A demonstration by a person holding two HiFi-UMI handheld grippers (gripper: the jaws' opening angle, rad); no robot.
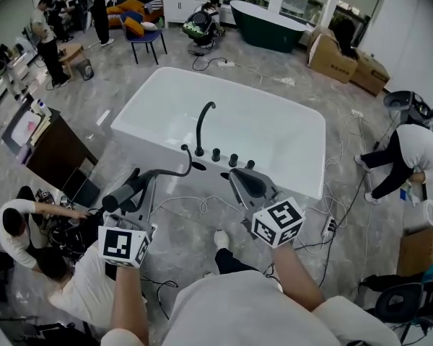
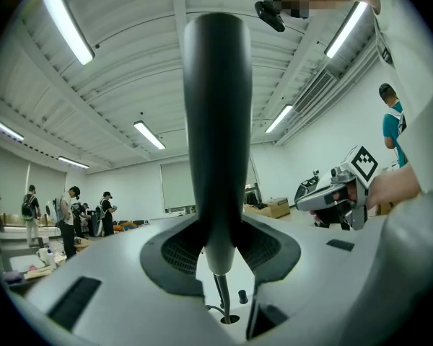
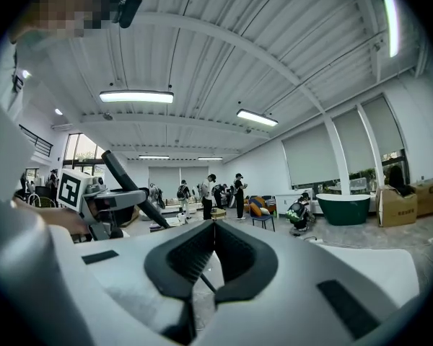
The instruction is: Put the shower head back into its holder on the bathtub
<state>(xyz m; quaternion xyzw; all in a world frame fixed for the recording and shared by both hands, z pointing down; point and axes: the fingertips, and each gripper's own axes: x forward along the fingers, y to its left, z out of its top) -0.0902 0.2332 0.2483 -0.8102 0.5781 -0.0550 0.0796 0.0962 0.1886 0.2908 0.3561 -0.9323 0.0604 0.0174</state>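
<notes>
A white bathtub [image 1: 303, 132] stands in front of me, with a black curved faucet [image 1: 202, 125] and knobs [image 1: 232, 160] on its near rim. My left gripper [image 1: 130, 193] is shut on the dark shower head handle [image 1: 123, 194], held left of the tub's near corner. In the left gripper view the handle [image 2: 215, 121] stands upright between the jaws. Its black hose [image 1: 175, 170] curves to a hole in the rim [image 1: 198, 166]. My right gripper [image 1: 238, 175] hovers at the near rim by the knobs, jaws together with nothing between them.
Cables [image 1: 332, 225] trail over the grey floor around the tub. A person [image 1: 408, 153] crouches at the right, another [image 1: 18, 222] at the left. Cardboard boxes [image 1: 343, 60], a dark green tub [image 1: 267, 24] and a blue chair [image 1: 141, 34] stand at the back.
</notes>
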